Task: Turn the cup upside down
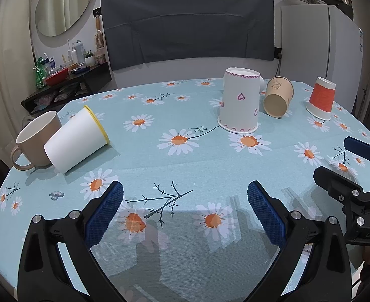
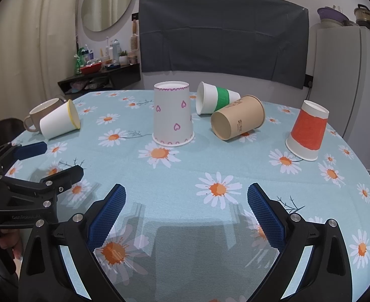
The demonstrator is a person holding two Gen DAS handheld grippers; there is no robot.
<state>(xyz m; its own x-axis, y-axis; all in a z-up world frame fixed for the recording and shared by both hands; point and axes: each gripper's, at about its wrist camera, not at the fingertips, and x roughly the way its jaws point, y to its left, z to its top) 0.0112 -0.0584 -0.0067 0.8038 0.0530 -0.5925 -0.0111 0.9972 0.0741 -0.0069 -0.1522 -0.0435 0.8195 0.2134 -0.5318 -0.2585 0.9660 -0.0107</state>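
Several cups sit on the daisy tablecloth (image 1: pixel 185 166). A white cup with pink hearts (image 1: pixel 239 100) (image 2: pixel 173 114) stands upside down mid-table. A brown paper cup (image 1: pixel 278 97) (image 2: pixel 237 117) lies on its side beside it. A white cup with a green band (image 2: pixel 215 98) lies on its side behind. A red cup (image 1: pixel 322 98) (image 2: pixel 308 130) stands upside down at right. A white cup with a yellow rim (image 1: pixel 76 139) (image 2: pixel 59 123) lies on its side against an upright beige mug (image 1: pixel 37 139) (image 2: pixel 40 114) at left. My left gripper (image 1: pixel 185 196) and right gripper (image 2: pixel 186 197) are open and empty over the near table.
A grey cloth (image 2: pixel 222 40) hangs on the back wall. A dark shelf with bottles and a red bowl (image 2: pixel 91 69) stands at back left. A white fridge (image 1: pixel 318 47) stands at back right. The table edge curves away on both sides.
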